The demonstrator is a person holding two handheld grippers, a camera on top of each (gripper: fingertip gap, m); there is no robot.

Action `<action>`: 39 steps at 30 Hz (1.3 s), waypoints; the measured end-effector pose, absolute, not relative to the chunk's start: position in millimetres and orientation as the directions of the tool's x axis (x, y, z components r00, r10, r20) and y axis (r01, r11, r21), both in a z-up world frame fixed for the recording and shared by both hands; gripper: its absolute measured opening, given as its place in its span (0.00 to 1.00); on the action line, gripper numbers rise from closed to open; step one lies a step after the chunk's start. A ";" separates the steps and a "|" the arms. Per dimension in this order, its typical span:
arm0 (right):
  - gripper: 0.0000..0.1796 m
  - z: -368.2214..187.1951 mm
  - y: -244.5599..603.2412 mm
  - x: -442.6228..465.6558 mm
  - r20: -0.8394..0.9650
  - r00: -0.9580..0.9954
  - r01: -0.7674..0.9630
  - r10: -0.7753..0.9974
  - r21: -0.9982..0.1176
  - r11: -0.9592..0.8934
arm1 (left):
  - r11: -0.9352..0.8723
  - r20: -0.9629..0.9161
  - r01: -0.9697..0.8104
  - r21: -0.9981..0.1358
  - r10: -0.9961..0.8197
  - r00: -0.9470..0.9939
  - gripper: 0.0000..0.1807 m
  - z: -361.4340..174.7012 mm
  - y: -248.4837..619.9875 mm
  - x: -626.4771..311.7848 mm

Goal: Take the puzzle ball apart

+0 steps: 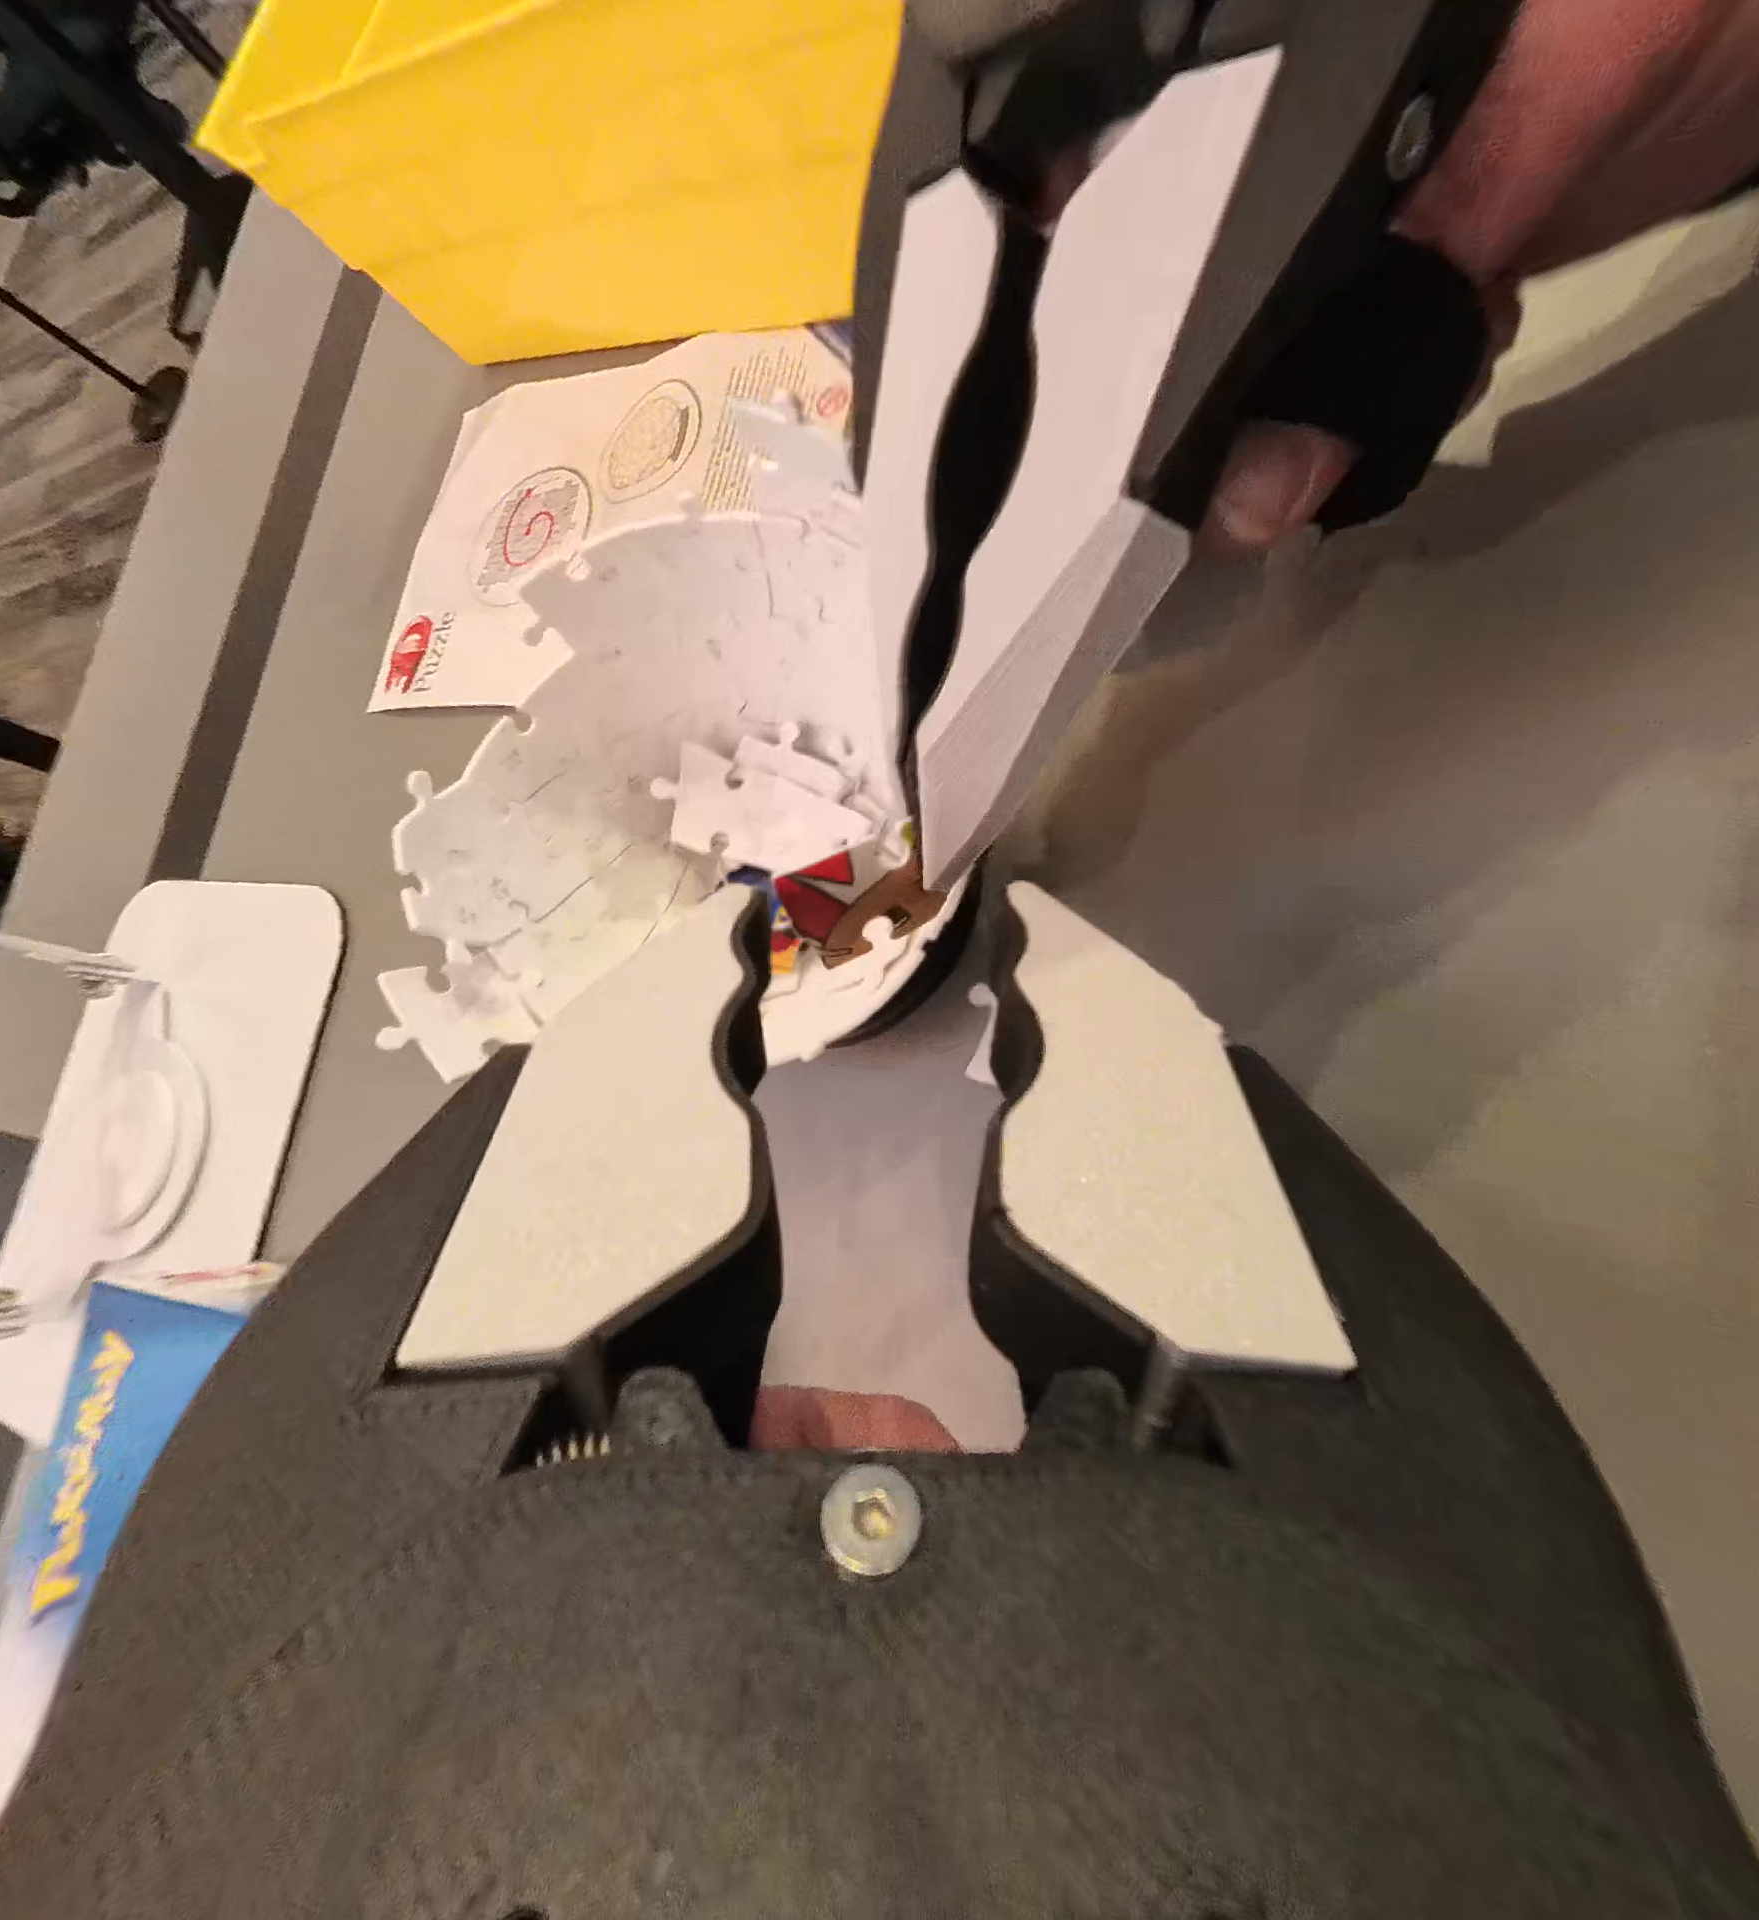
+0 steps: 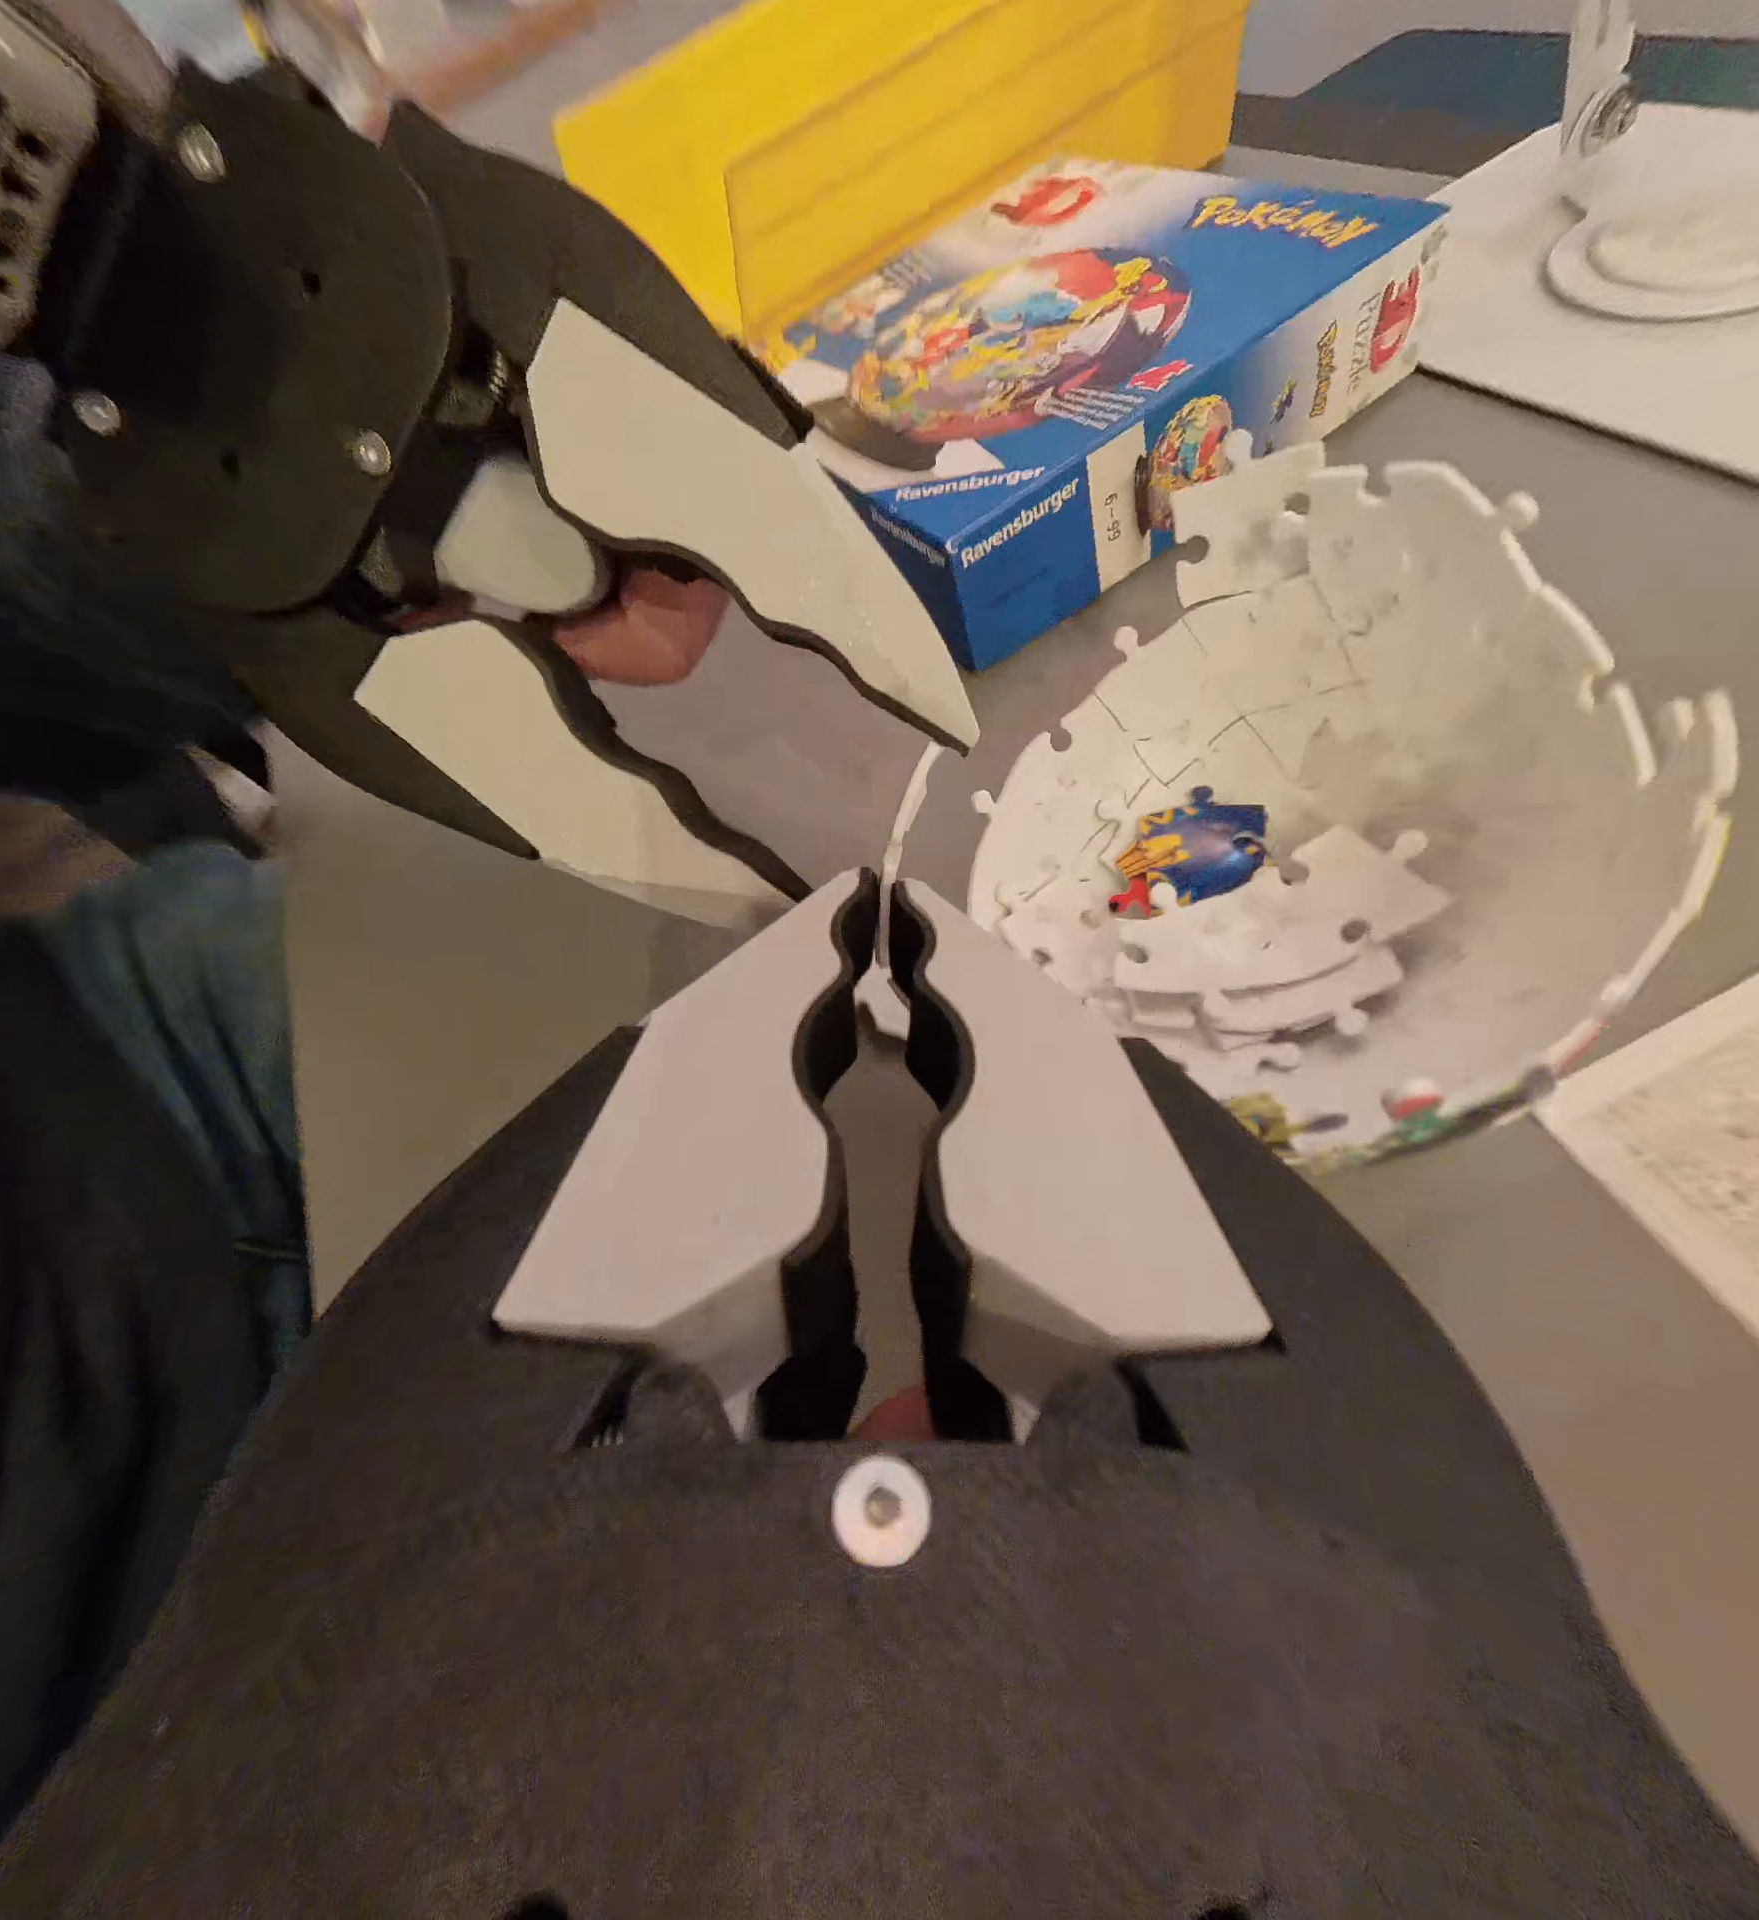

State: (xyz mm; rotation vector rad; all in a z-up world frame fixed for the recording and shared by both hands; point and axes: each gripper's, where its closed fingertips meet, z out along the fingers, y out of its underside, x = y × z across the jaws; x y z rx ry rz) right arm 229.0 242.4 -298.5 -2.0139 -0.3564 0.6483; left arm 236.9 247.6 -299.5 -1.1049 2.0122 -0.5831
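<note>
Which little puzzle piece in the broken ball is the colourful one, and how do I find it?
Start at the grey table and find the white half-ball shell lying open like a bowl beside the blue box. Look down inside, near the bottom. The loose piece there shows blue, yellow and red, while every piece around it shows plain white.

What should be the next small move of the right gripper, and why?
Probably pull the right gripper gently away from the half shell: it looks shut on a white rim piece still joined there, while the left gripper is open nearby.
</note>
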 end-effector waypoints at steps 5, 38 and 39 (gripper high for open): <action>0.00 -271.5 237.4 242.7 -0.474 0.736 -0.244 0.483 -0.852 -0.464 | 0.454 -0.344 -0.534 -0.713 -0.891 -0.298 0.28 -303.3 258.2 238.2; 0.09 -302.7 226.6 255.1 0.327 0.702 0.649 0.632 -0.659 -0.380 | 0.481 -0.294 -0.547 -0.685 -0.869 -0.397 0.01 -329.1 239.4 254.1; 0.02 -308.7 231.7 256.9 0.333 0.703 0.659 0.629 -0.636 -0.401 | 0.494 -0.308 -0.546 -0.677 -0.864 -0.399 0.01 -327.8 240.4 254.4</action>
